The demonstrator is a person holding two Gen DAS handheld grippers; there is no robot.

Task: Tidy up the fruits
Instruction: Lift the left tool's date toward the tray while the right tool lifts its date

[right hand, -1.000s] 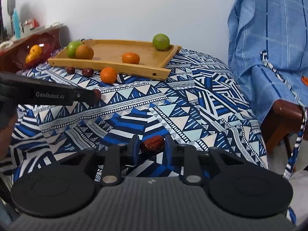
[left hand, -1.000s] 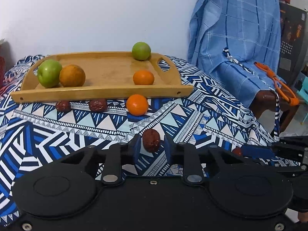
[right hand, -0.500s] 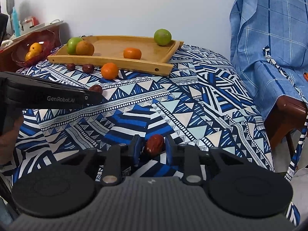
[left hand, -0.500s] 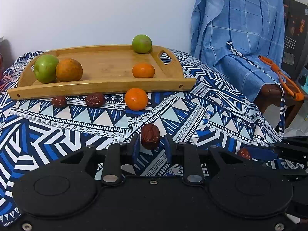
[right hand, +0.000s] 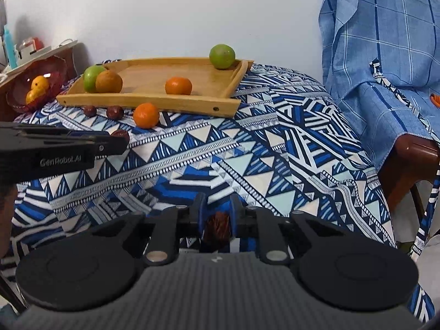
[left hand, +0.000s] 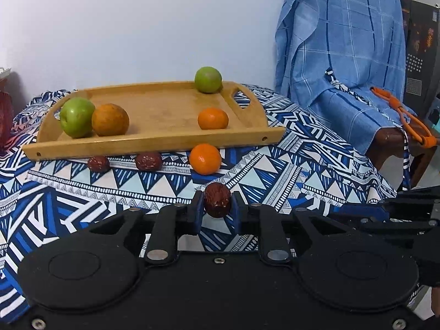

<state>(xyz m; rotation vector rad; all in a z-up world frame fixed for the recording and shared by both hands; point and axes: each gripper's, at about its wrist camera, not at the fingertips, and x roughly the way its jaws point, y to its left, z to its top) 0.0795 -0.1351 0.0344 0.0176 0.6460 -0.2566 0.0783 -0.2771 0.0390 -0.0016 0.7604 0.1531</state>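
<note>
A: Left wrist view first. Left gripper [left hand: 217,209], jaws just closed on a red date [left hand: 217,203] at lower centre of frame, pinched between the blue pads. Long axis upright, one end poking up above the pads towards the top of the frame. Risk here: narrow hold on a wrinkled, rounded skin, so likely to pivot or squirt out if swung fast towards the wooden tray [left hand: 154,141].

B: And on the cloth-covered worktop [left hand: 288,170]?

A: Loose orange [left hand: 205,158] right below the tray's front rim, two more dates [left hand: 148,161] to its left. Could get knocked and sent rolling by a low pass.

B: Right wrist view?

A: Right gripper [right hand: 217,214], jaws likewise just closed, gripping a second date [right hand: 217,228] at lower centre, sitting deep between the pads, partly hidden. Axis seems roughly upright, hard to confirm. Seated low, so maybe awkward to release cleanly. Left gripper [right hand: 110,144] at middle left of frame, close enough to risk a bump on a shared path to the tray [right hand: 148,104].
</note>
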